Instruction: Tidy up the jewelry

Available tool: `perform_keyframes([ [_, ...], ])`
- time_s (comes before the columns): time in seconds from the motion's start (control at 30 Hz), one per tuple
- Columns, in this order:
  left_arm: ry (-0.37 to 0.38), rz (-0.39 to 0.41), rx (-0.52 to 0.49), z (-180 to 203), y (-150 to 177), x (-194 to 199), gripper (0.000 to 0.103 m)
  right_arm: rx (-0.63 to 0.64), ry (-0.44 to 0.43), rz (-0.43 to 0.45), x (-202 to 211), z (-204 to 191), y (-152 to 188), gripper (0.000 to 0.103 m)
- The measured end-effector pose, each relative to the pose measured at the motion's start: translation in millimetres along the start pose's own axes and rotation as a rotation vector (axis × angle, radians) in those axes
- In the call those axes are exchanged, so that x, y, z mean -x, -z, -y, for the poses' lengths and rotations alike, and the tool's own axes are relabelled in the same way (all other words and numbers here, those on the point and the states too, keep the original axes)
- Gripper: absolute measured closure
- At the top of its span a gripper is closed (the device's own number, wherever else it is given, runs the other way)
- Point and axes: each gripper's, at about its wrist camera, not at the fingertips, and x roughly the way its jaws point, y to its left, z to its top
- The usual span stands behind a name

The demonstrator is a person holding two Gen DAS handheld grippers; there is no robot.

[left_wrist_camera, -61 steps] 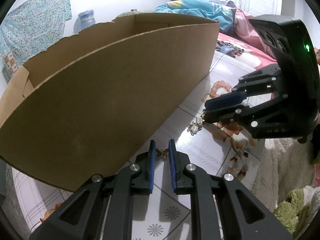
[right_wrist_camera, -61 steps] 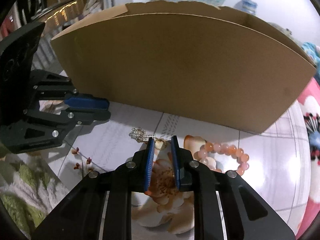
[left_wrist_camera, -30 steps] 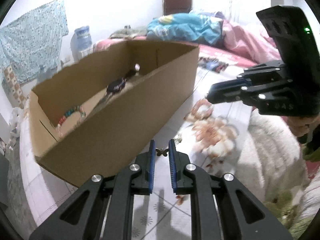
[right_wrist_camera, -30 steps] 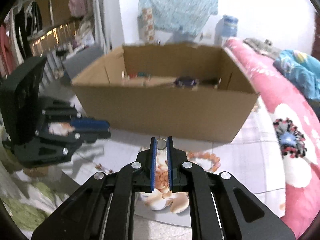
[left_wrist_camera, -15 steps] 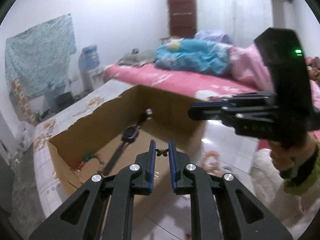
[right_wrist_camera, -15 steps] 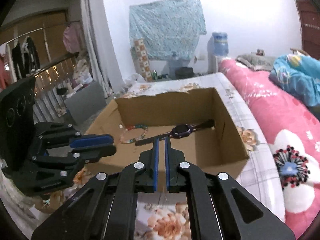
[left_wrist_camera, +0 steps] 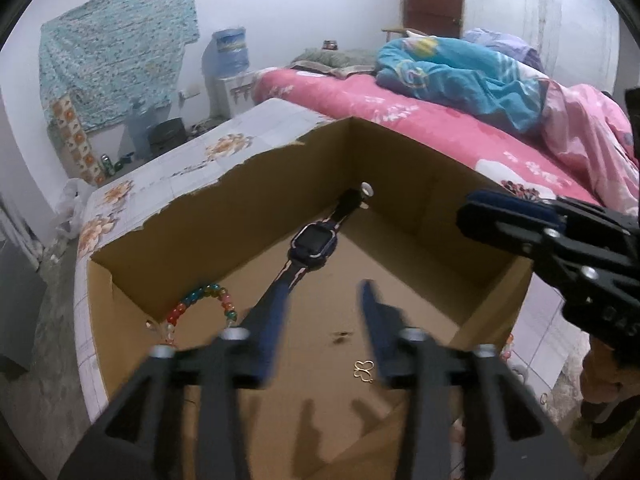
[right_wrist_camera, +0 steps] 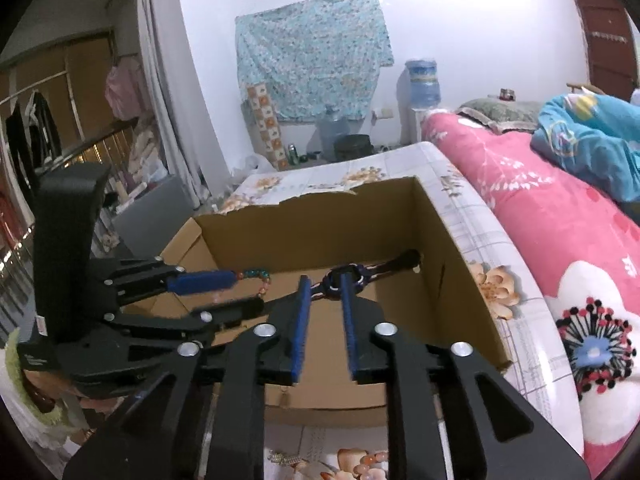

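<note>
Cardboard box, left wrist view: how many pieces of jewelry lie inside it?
3: a rainbow bead bracelet in the left corner, a watch across the middle, and a gold butterfly charm on the floor near the front. Gripper fingers may hide more.

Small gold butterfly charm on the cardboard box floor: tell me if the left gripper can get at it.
Probably yes. The gold butterfly charm lies loose beneath the open left gripper, nothing covering it.
</note>
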Motion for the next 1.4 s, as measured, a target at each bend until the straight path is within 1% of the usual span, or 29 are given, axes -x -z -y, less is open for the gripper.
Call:
perform_keyframes([
  [0.03,-0.003,0.006,0.005,-1,0,1,0.048,-0.003,0.003,0.007,3,1,0,0.081],
  [0.07,-0.010,0.012,0.006,-1,0,4,0.045,-0.005,0.007,0.011,6,1,0,0.077],
  [0.1,-0.016,0.020,0.006,0,0,7,0.039,-0.007,0.007,0.016,9,1,0,0.072],
  [0.13,-0.020,0.032,0.006,0,0,11,0.036,-0.011,0.010,0.024,14,1,0,0.070],
  [0.17,-0.018,0.043,0.006,0,1,16,0.035,-0.015,0.014,0.032,18,0,1,0.066],
  [0.23,-0.015,0.063,0.006,2,1,26,0.028,-0.022,0.016,0.047,27,-1,0,0.061],
  [0.3,-0.014,0.079,0.003,3,1,34,0.025,-0.035,0.022,0.068,38,-3,0,0.051],
  [0.33,-0.015,0.090,-0.001,4,3,41,0.024,-0.041,0.025,0.077,43,-4,-1,0.050],
  [0.4,-0.016,0.106,-0.004,5,5,50,0.022,-0.053,0.026,0.091,53,-6,-3,0.042],
  [0.63,0.020,0.178,0.018,8,23,96,0.013,-0.078,0.037,0.131,90,-20,-3,0.027],
  [0.77,0.051,0.189,0.002,14,38,115,0.010,-0.083,0.042,0.155,107,-30,2,0.019],
  [0.83,0.067,0.190,-0.013,17,48,122,0.008,-0.089,0.051,0.166,115,-34,5,0.016],
  [0.9,0.084,0.186,-0.030,22,57,127,0.008,-0.095,0.059,0.168,118,-37,7,0.013],
  [0.97,0.102,0.175,-0.042,27,66,130,0.007,-0.097,0.067,0.162,120,-42,10,0.012],
  [1.1,0.142,0.131,-0.063,36,88,128,0.006,-0.077,0.092,0.144,121,-51,15,0.008],
  [1.27,0.178,0.047,-0.060,45,113,112,0.006,-0.063,0.115,0.118,119,-59,22,0.008],
  [1.4,0.191,0.012,-0.038,44,121,101,0.006,-0.061,0.136,0.097,116,-60,26,0.008],
])
